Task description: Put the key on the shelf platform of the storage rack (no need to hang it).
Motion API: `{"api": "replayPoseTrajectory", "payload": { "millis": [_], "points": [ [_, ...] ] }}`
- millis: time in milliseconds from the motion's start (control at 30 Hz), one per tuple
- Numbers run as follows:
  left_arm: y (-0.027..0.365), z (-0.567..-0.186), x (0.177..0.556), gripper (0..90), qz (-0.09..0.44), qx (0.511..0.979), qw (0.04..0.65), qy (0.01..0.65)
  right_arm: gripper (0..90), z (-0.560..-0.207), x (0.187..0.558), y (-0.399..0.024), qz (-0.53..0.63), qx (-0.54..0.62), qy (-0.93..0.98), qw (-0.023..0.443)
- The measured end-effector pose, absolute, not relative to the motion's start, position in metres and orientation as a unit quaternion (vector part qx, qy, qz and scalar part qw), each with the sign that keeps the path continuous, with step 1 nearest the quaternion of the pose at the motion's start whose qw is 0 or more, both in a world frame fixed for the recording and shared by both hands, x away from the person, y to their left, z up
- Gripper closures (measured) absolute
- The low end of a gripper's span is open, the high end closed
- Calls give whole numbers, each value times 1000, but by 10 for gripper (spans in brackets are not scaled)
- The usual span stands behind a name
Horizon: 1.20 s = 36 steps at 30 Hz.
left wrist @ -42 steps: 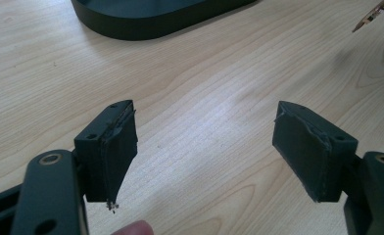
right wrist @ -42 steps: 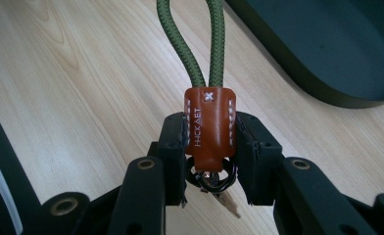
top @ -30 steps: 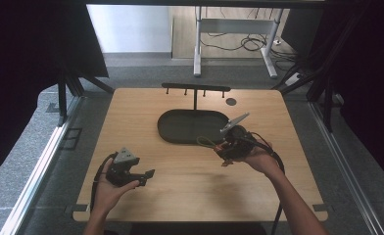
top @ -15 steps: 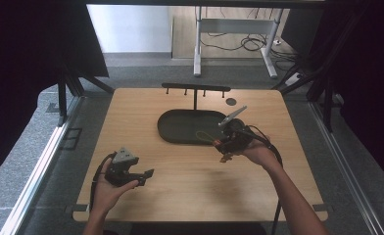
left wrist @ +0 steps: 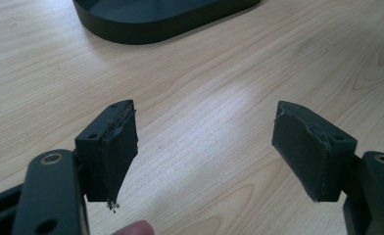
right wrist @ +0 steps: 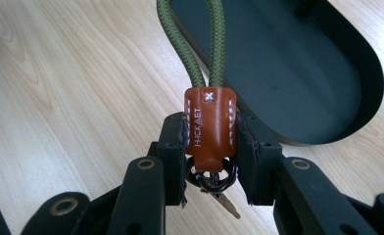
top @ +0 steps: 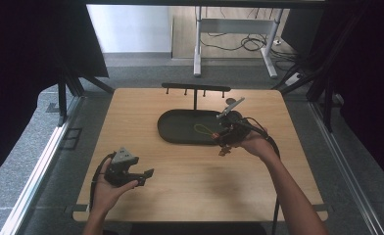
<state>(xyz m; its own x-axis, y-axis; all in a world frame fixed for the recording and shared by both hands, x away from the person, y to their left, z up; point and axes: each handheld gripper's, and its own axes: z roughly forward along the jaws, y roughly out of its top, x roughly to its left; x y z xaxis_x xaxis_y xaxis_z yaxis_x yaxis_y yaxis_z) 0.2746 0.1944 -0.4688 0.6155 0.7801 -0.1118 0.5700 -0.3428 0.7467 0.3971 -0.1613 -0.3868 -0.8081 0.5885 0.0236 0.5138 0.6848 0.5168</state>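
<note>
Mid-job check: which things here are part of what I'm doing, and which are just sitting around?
In play:
- right gripper, shut on the keychain's leather tab
- green cord loop
- black tray
- hook rack

Idle:
- left gripper, open, holding nothing
- small dark disc

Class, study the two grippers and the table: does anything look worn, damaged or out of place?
Yes. In the left gripper view, the left gripper's pads look frayed, edges ragged and peeling, with a loose shred at one tip. The keychain, tray and table look fine.

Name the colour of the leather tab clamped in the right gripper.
Brown leather tab, white stitching; clearest in the right gripper view.
</note>
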Motion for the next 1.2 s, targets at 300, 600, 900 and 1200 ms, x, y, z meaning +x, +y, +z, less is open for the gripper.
{"api": "replayPoseTrajectory", "payload": {
  "millis": [300, 600, 900, 1200],
  "points": [
    [192, -469, 274, 258, 137, 807, 397, 415, 673, -384, 408, -157, 255, 303, 915, 73],
    [192, -465, 272, 267, 140, 804, 408, 409, 672, -386, 420, -150, 258, 290, 919, 69],
    [193, -465, 272, 267, 136, 804, 407, 411, 672, -388, 432, -144, 262, 291, 918, 72],
    [191, -465, 271, 268, 130, 807, 411, 404, 672, -388, 445, -140, 262, 294, 916, 73]
  ]
}}
